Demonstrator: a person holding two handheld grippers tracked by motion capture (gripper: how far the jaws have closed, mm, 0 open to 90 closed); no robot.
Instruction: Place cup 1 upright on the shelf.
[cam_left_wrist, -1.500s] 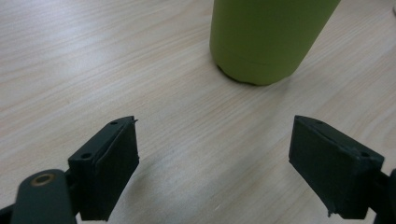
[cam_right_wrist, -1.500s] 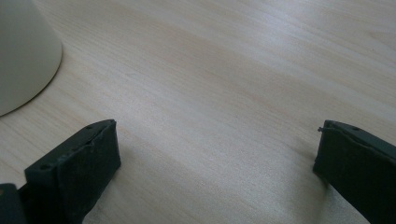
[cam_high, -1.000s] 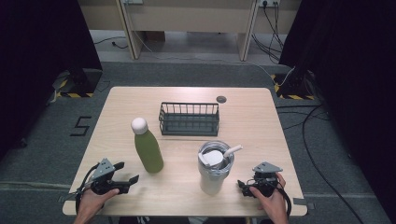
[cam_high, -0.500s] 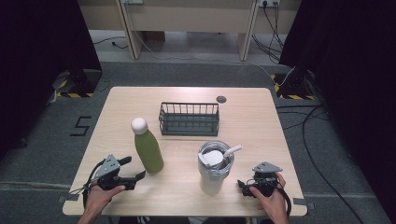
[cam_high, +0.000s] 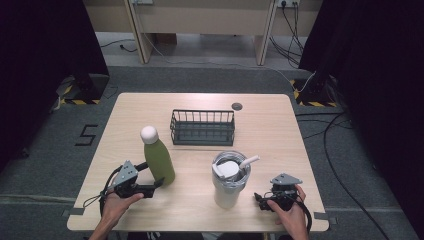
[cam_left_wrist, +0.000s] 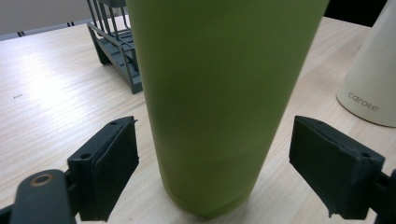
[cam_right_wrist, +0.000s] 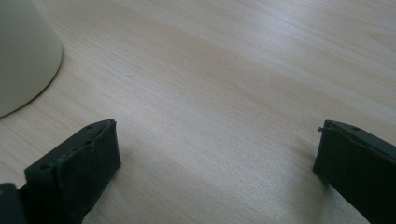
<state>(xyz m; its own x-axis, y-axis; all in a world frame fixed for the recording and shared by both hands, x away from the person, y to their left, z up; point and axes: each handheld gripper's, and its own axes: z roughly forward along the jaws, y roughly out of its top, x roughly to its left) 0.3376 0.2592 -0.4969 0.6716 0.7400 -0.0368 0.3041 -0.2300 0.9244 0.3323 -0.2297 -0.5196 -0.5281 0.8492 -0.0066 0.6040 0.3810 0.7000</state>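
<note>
**Pale wood table, green bottle lined up between open jaws**

Pale wood fills the lower half of the high view, dark curtains on either side, and the action sits at lower left. Left gripper (cam_high: 150, 179) is spread wide with nothing clamped, one jaw on each side of the base of the green bottle (cam_high: 158, 158). In the left gripper view the bottle (cam_left_wrist: 219, 98) stands upright dead centre, a clear gap of table showing between each pad and its wall. Good line-up! To do this well, my judgement: push in a little so the pads sit squarely across the widest part of the body, keep the gripper level, then close evenly so the bottle is not nudged sideways or tipped.

Moving outward: the wire basket (cam_high: 202, 127) stands beyond the bottle, towards the middle of the frame, and the cream tumbler (cam_high: 229, 181) with its straw lid is to the right of the bottle, well apart from it. Over at lower right, the right gripper (cam_high: 261, 199) rests low, jaws wide apart over bare table (cam_right_wrist: 224, 84); it looks just short of the tumbler, though the angle makes contact hard to rule out.
</note>
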